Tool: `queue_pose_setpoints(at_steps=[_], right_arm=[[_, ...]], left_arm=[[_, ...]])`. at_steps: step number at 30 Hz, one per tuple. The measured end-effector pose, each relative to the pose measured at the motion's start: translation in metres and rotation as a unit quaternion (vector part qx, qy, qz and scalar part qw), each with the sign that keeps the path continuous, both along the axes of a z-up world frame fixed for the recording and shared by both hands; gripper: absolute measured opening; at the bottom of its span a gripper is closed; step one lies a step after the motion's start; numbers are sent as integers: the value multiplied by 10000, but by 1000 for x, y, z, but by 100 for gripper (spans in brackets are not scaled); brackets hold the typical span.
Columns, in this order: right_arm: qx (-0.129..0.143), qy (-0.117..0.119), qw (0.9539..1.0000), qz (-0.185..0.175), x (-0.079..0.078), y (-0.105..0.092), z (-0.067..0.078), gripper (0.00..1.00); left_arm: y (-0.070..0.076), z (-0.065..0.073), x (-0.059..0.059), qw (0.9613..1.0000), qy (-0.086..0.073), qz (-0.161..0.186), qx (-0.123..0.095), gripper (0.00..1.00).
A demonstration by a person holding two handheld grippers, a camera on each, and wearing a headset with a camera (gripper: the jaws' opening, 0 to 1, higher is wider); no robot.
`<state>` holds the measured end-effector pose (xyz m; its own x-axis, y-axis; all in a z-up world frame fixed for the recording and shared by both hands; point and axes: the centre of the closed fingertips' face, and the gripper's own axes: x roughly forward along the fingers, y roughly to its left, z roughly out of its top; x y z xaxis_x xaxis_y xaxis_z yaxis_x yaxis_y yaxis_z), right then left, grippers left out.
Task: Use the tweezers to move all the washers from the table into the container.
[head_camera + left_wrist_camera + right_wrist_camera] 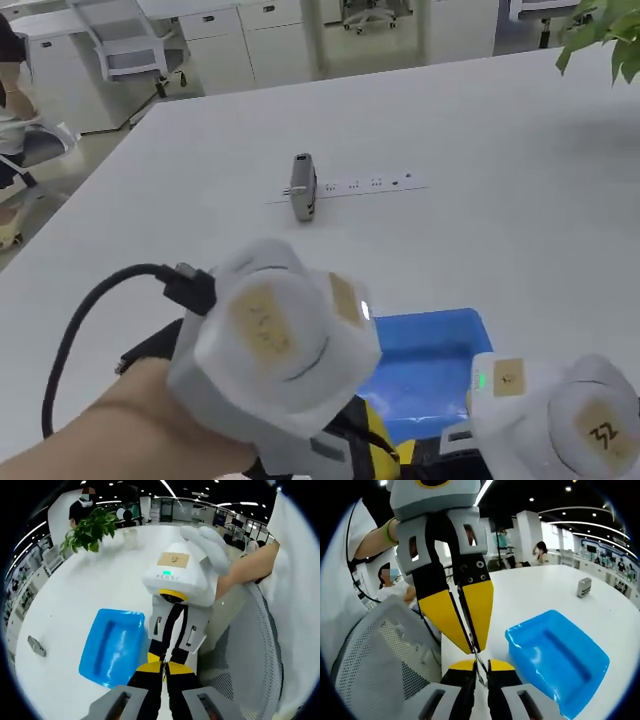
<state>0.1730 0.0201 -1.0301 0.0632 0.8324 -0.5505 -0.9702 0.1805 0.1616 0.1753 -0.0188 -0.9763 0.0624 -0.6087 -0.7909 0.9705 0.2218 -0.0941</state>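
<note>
At the white table's near edge, left gripper and right gripper meet tip to tip, both pairs of jaws pinched on slim tweezers. Their long axis runs gripper to gripper, bottom centre of the right gripper view; which end leads is unclear. Lower right, a blue container shows bare floor.

No text can be read with certainty. The right gripper carries small blurred lettering beside its green indicator. The mark on its tan sticker is indistinct.
</note>
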Motion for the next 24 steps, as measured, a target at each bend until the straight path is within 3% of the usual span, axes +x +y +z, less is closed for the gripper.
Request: queue_pose_setpoints(at_steps=[2,3,4,7,9,10,11,12,18,19,20,21,24], right_arm=[[-64,-59,10000,-32,3,-2,-1,2],[-54,16,10000,-82,4,-4,-1,2],[-13,107,9998,-163,5,-4,-1,2],[58,278,9988,-387,10,-7,-2,2],[91,371,9979,-517,13,-8,-2,2],[107,411,9975,-563,14,-8,-2,2],[135,459,9971,-598,14,-7,-2,2],[140,475,9969,-607,15,-7,-2,2],[90,410,9974,-586,13,-3,-1,2],[72,352,9978,-551,12,-3,-1,2],[45,273,9983,-519,10,-2,-1,2],[37,233,9984,-515,9,-2,-1,2],[-22,-22,9991,-428,6,0,-1,2]], left_arm=[[0,2,4,9990,29,349,-287,0],[2,2,3,9976,146,522,-428,1],[3,3,4,9963,141,648,-546,4],[11,7,8,9884,71,1218,-905,12],[17,12,11,9774,-50,1689,-1271,15],[23,14,12,9686,-113,2006,-1467,16],[27,16,12,9629,-172,2168,-1598,17],[32,18,10,9538,-294,2405,-1777,19],[60,16,-3,9183,-915,3300,-1985,31],[65,16,-5,9088,-993,3501,-2043,32],[68,17,-5,9026,-1072,3604,-2095,34],[71,20,-5,8924,-1179,3764,-2193,34],[75,22,-3,8735,-1352,4045,-2347,38]])
